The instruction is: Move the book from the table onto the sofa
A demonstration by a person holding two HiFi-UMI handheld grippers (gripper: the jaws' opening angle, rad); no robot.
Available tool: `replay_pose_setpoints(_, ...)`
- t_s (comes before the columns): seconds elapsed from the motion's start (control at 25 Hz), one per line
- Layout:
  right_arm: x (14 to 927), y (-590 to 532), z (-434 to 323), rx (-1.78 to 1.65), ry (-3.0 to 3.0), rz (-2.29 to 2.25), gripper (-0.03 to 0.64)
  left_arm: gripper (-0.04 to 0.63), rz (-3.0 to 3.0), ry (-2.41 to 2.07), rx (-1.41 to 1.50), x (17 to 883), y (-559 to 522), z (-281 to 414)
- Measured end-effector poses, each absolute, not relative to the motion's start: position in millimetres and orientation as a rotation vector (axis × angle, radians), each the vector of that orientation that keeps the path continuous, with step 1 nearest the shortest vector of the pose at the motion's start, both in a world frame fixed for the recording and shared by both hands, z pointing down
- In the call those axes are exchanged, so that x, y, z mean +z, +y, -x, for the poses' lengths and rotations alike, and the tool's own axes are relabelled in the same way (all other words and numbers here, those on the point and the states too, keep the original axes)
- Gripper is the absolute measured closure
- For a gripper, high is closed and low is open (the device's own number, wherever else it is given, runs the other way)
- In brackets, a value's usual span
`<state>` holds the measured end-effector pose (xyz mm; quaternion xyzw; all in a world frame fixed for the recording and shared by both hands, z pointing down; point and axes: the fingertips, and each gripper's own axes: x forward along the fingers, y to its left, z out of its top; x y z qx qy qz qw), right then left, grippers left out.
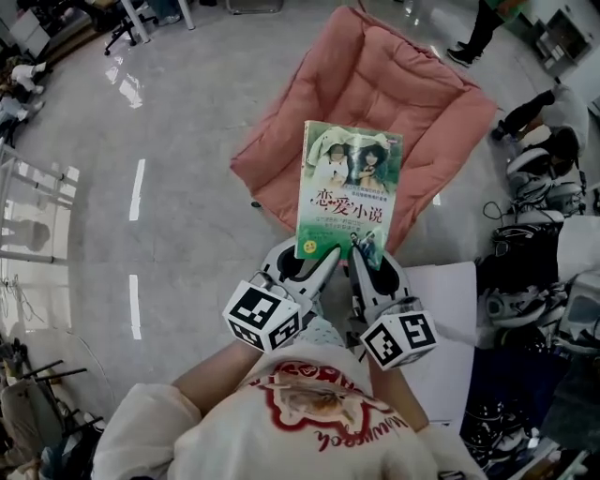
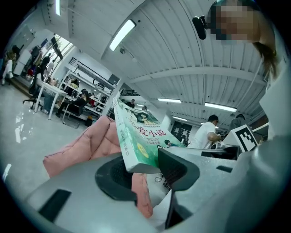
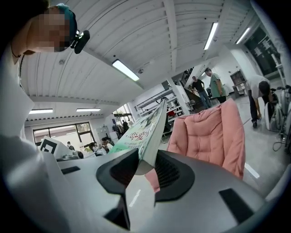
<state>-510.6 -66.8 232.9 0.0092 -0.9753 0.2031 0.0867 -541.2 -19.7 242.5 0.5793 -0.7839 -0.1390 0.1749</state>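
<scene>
A green-covered book (image 1: 347, 192) hangs in the air, held flat by its near edge over the front of a pink cushioned sofa (image 1: 375, 94). My left gripper (image 1: 323, 258) is shut on the book's near left corner, and my right gripper (image 1: 361, 251) is shut on its near right corner. In the left gripper view the book (image 2: 138, 139) sits wedged between the dark pads, with the pink sofa (image 2: 82, 148) behind it. In the right gripper view the book's (image 3: 145, 132) edge is clamped between the pads, and the sofa (image 3: 211, 132) rises to the right.
A white table surface (image 1: 450, 319) lies at the lower right beside me. Cables and gear (image 1: 534, 253) are heaped at the right. Another person's legs (image 1: 478, 28) stand past the sofa. Grey floor (image 1: 187, 141) spreads to the left.
</scene>
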Motion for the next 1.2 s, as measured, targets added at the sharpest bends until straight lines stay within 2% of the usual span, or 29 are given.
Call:
replay_pose_setpoints(0.24, 245, -136, 569, 0.624, -2.903, -0.024, 0.512, 0.44, -1.627, -2.224, -0.387, 254, -88, 599)
replay_pose_setpoints(0.52, 256, -156, 655, 0.665, -2.842, -0.094, 0.511, 0.44, -1.623, -2.151, -0.373, 264, -109, 687)
replay_pose_setpoints(1.2, 376, -179, 671, 0.75, -2.736, -0.445, 0.504, 0.439, -1.744, -1.88, -0.246, 383, -140, 712)
